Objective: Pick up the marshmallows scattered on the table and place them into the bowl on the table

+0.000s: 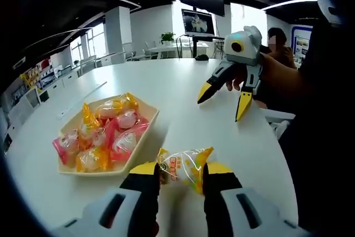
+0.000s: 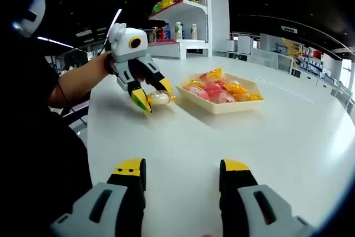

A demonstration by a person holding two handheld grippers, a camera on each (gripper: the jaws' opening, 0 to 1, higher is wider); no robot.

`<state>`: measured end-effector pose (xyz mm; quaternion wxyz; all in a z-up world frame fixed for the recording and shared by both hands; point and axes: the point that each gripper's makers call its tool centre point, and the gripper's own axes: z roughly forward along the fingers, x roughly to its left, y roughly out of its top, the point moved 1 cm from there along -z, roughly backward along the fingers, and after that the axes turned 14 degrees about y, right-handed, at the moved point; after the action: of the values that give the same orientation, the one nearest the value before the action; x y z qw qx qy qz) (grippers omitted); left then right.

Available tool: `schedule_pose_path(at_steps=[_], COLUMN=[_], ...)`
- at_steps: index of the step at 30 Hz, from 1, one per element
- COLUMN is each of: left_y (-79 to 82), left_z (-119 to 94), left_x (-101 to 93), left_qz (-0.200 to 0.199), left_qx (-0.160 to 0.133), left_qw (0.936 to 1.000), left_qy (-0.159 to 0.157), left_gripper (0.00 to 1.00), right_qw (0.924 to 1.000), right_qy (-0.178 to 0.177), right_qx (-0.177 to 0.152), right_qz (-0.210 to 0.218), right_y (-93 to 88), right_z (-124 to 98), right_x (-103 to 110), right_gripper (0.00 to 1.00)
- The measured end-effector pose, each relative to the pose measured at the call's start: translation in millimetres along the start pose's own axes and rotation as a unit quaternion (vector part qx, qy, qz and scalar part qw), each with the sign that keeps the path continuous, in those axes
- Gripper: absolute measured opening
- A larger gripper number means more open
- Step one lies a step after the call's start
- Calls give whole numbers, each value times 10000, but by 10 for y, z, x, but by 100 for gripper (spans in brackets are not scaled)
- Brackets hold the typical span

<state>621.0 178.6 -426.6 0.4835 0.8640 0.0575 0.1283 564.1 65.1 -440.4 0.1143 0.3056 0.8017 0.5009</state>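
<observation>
Item: wrapped marshmallow (image 1: 183,167), clamped in our L gripper (image 1: 180,173), just beside bowl (image 1: 145,127).
Long axis runs jaw to jaw, twisted ends past each tip. R gripper (image 2: 182,173) jaws wide, nothing between; R gripper view adds shelf (image 2: 186,12) w/ bottles.

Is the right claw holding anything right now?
No. The right claw is open with bare table between its jaws; the marshmallow sits in the left claw.

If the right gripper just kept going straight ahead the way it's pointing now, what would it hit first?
Nothing soon: bare white table lies ahead of the open right gripper. The bowl of marshmallows sits slightly right of that line, the left gripper slightly left. Depth is unclear, but the bowl looks likeliest.
</observation>
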Motion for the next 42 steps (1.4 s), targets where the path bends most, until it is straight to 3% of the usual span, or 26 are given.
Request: schedule_pose_path(at_steps=[32,42], left_y=[266,352], left_z=[-59,-63], left_x=[-74,-26], left_qz=[64,58], left_qx=[-753,-929], left_qw=[9970,9957], left_qy=[-136,-26], left_gripper=[32,32], right_qw=[10000,10000], right_qy=[2,-14], right_qx=[-28,-45], right_qz=[7,10], right_y=[-10,-12], right_z=[-9,-23], right_x=[27,20], right_gripper=[53,53])
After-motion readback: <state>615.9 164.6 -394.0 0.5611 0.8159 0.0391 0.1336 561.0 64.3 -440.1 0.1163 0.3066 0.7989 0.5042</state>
